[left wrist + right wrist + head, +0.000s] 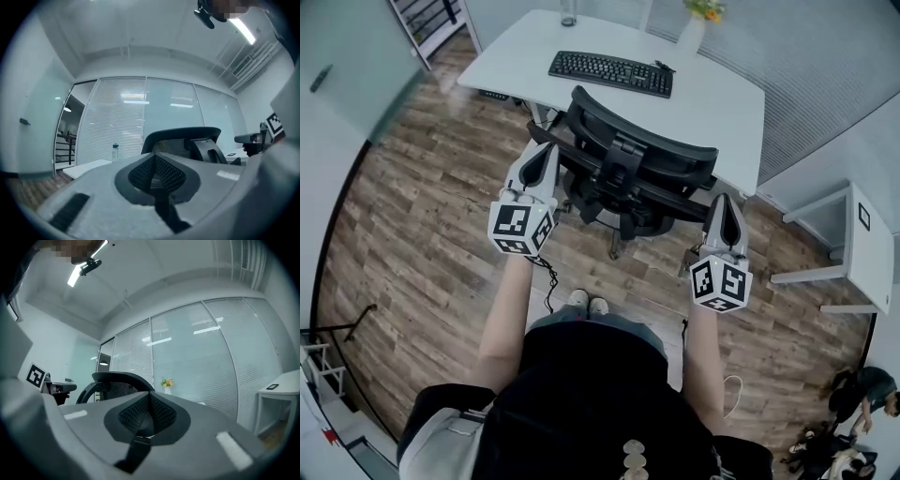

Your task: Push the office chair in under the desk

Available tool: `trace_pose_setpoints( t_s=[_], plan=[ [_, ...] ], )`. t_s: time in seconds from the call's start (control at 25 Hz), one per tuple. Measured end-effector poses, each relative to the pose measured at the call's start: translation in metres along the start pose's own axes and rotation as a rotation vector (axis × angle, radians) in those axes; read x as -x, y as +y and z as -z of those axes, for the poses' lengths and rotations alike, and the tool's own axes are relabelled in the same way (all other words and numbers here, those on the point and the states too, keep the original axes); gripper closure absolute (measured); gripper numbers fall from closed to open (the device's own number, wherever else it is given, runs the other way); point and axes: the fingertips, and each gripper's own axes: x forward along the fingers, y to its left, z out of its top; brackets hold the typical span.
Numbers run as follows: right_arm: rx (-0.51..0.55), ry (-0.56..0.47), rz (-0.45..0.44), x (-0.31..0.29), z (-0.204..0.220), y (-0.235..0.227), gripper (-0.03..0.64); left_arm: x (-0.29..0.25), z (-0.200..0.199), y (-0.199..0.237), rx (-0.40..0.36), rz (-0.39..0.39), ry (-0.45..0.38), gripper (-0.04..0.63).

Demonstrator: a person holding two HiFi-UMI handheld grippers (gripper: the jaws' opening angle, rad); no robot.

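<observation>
A black mesh office chair (628,169) stands at the front edge of the white desk (727,108), its back toward me and its seat partly under the desktop. My left gripper (546,155) is shut and empty, its tip at the chair's left armrest. My right gripper (722,202) is shut and empty too, its tip by the right armrest. I cannot tell whether either one touches the chair. The left gripper view shows the closed left gripper (154,155) with the chair's headrest (183,137) beyond. In the right gripper view the right gripper (149,394) points past the chair back (117,379).
On the desk lie a black keyboard (611,73), a bottle (569,11) and a vase of flowers (695,26). A small white side table (861,246) stands to the right. A cable (551,286) runs across the wood floor by my feet. People sit at the lower right (862,398).
</observation>
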Motion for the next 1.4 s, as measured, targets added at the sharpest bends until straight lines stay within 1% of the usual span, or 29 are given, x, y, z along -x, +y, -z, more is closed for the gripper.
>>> trace_pose_setpoints(
  t_s=[0.16,0.4,1.4],
  plan=[
    [-0.002,0.005,0.002,0.003,0.003,-0.001,0.609,-0.002,0.000,-0.003,-0.036,0.009,0.013,0.588],
    [0.000,0.016,0.006,0.005,0.008,-0.002,0.611,-0.003,0.003,-0.010,-0.031,0.035,0.017,0.588],
    [0.003,0.031,0.004,0.004,0.011,-0.001,0.611,-0.012,0.007,-0.009,-0.070,0.058,0.055,0.588]
  ],
)
